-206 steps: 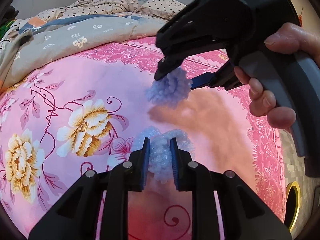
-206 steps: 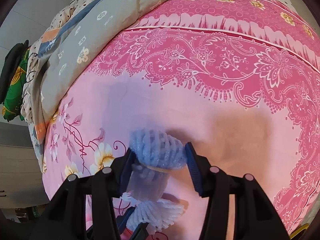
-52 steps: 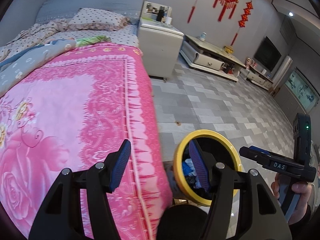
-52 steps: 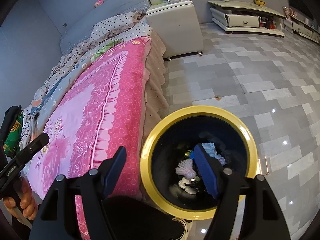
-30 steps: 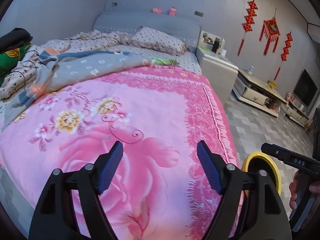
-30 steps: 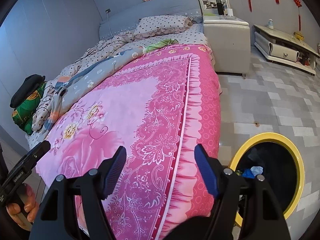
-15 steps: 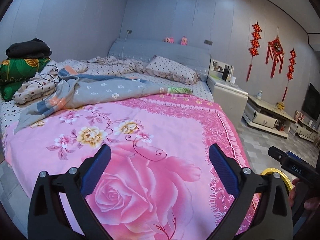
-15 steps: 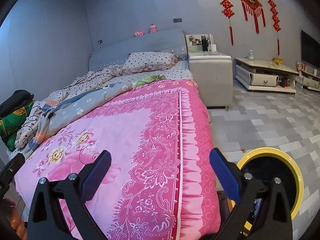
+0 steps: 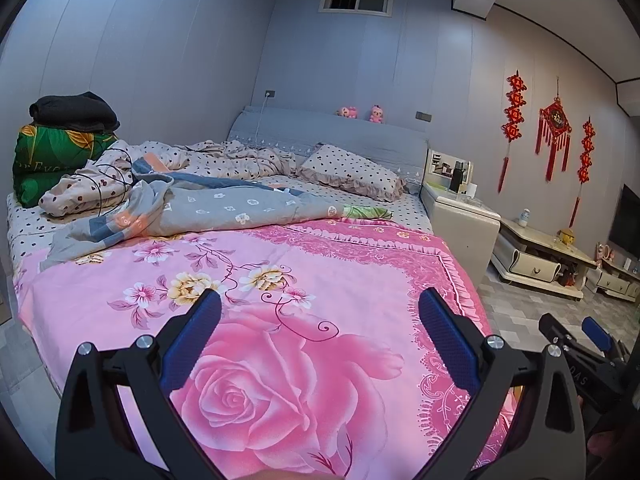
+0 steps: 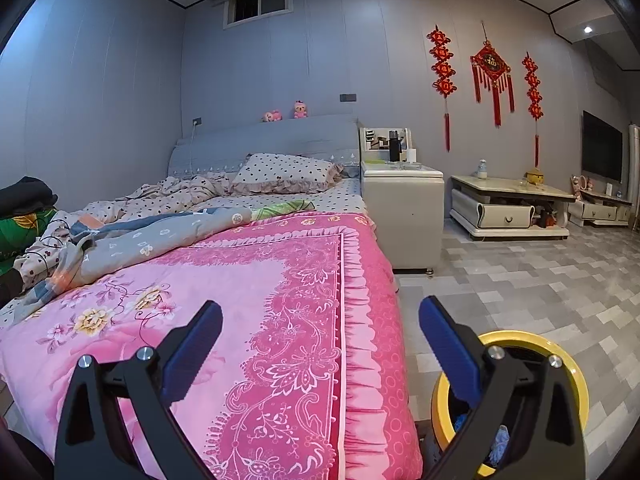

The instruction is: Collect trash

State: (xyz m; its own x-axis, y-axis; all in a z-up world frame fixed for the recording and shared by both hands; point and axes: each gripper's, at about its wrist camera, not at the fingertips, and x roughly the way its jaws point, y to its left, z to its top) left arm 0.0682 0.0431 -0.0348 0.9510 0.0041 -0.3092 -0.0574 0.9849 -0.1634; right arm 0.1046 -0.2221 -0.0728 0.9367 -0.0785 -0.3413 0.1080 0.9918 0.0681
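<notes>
One yellow-rimmed bin [image 10: 568, 364] on floor beside bed [image 10: 280, 320], bluish scraps [image 10: 498, 442] inside.

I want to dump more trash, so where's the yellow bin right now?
In the right wrist view, the yellow bin stands on the tiled floor at lower right, beside the pink bedspread.

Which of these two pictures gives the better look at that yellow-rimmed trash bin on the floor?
The right wrist view: the trash bin stands beside the bed, its rim partly behind a gripper finger. The left wrist view does not show it at all.

bin [image 10: 568, 364] right of bed [image 10: 256, 280] — on floor [image 10: 540, 280]
</notes>
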